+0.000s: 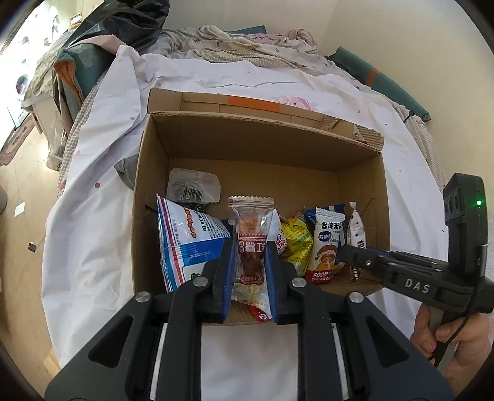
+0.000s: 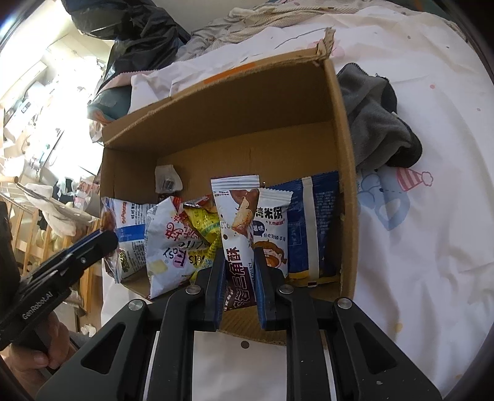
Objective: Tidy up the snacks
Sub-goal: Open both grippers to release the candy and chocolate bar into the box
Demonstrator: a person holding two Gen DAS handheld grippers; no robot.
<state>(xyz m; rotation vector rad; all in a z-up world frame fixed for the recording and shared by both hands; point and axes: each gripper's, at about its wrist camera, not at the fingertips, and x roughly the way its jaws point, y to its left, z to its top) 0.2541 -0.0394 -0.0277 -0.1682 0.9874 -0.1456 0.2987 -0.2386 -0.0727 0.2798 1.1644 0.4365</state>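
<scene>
An open cardboard box sits on a white sheet, with several snack packets standing along its near side. My left gripper is shut on a clear and red snack packet, held upright just inside the near wall. Beside it are a blue and white bag, a yellow packet and a rice cake packet. My right gripper is shut on a white and brown wafer packet, upright over the box, next to a dark blue packet. Each gripper shows at the edge of the other's view.
A grey sock lies against the box's outer wall. Crumpled bedding and a black bag pile up beyond the box. A small white pouch with a barcode lies on the box floor. A person's hand grips the right handle.
</scene>
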